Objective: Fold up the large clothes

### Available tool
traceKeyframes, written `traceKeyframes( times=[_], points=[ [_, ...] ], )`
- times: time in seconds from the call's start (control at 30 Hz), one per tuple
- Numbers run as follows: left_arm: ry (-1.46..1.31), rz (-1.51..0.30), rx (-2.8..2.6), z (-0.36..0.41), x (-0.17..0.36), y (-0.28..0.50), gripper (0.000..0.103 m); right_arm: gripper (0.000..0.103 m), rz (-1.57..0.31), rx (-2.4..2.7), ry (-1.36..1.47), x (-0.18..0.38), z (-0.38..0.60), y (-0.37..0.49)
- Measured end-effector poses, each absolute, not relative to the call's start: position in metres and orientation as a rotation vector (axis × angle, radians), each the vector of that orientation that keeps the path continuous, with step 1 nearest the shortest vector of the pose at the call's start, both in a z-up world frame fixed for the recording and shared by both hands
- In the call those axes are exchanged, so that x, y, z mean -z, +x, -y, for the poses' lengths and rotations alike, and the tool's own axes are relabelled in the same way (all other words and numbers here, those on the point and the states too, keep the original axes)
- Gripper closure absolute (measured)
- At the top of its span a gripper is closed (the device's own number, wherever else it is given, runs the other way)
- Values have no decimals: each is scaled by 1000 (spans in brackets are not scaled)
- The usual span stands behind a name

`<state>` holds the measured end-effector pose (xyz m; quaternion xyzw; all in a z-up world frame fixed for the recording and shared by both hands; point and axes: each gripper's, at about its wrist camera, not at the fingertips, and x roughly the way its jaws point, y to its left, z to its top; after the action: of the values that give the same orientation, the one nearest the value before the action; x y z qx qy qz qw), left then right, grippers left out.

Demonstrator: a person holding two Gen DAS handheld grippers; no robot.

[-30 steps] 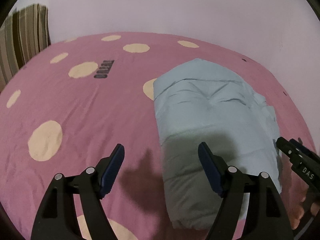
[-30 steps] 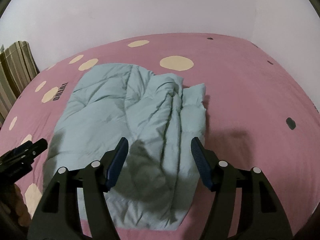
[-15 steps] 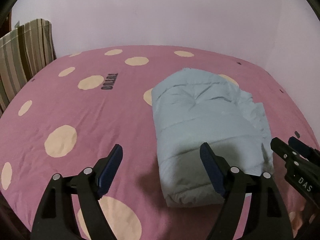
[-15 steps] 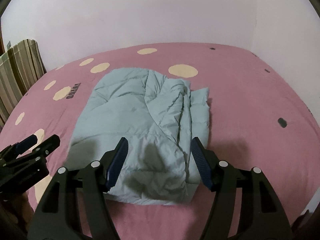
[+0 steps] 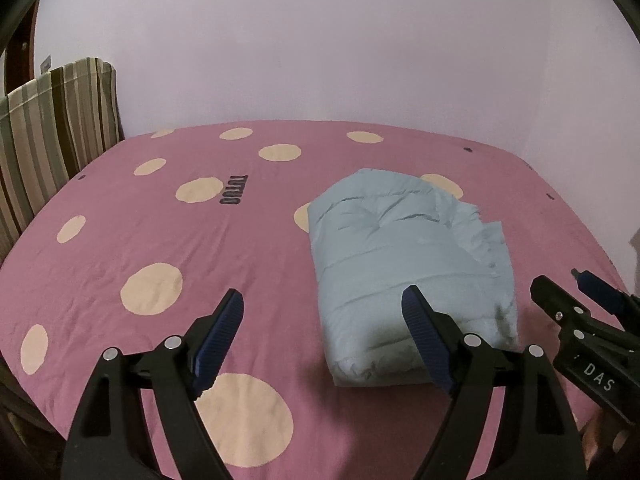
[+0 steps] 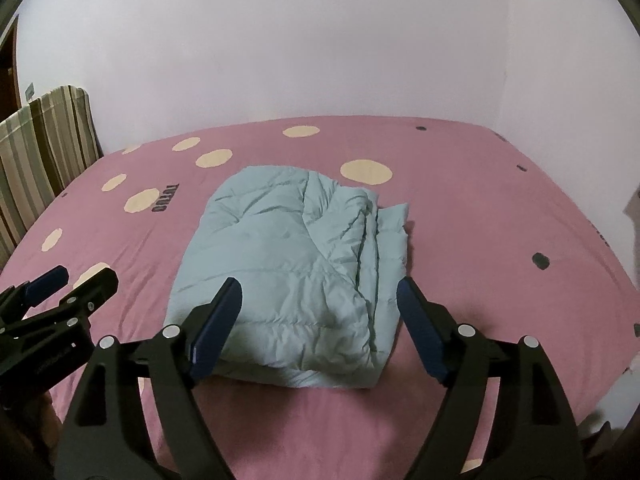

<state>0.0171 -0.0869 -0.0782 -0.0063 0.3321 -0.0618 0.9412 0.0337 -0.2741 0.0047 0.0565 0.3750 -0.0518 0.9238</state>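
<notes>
Grippers first. Left gripper (image 5: 322,308): jaws spread wide, nothing between the blue pads (image 5: 218,336), raised above the near part of the bed and clear of the fabric. Right gripper (image 6: 318,300): likewise spread wide and empty, held above the near end of the folded garment without touching it. Each tool appears at the edge of the other's view; the right one carries a label reading "DAS".

Folded garment (image 6: 296,268): pale blue quilted padded piece, lying as a compact rectangular bundle on the bedsheet (image 5: 132,240), roughly mid-bed and nearer the right side. Its near end is a rounded fold. Along its right side several layered edges run lengthwise, with one lower layer protruding slightly at the far right corner. Surface shows shallow creases; no part is lifted.

Bedsheet: pink with cream dots of varied size, small dark dots toward the right, and a dark printed word beside one cream dot, left of the bundle. Light wrinkling on the left portion.

Striped cushion (image 5: 56,128): brown, green and cream vertical bands, standing upright at the far left edge of the bed.

Wall (image 6: 320,48): plain pale surface behind the bed, meeting a second wall at the far right corner.
</notes>
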Motion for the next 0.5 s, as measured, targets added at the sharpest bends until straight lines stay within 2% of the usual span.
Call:
traceKeyframes(
  times=[0.13,0.5],
  points=[
    [-14,-664,133,86,74,9,23,19,-752,108,108,-11,271,26],
    [-17,-628,136,83,63,-10,22,18,-725,104,100,-21,262,12]
  ],
)
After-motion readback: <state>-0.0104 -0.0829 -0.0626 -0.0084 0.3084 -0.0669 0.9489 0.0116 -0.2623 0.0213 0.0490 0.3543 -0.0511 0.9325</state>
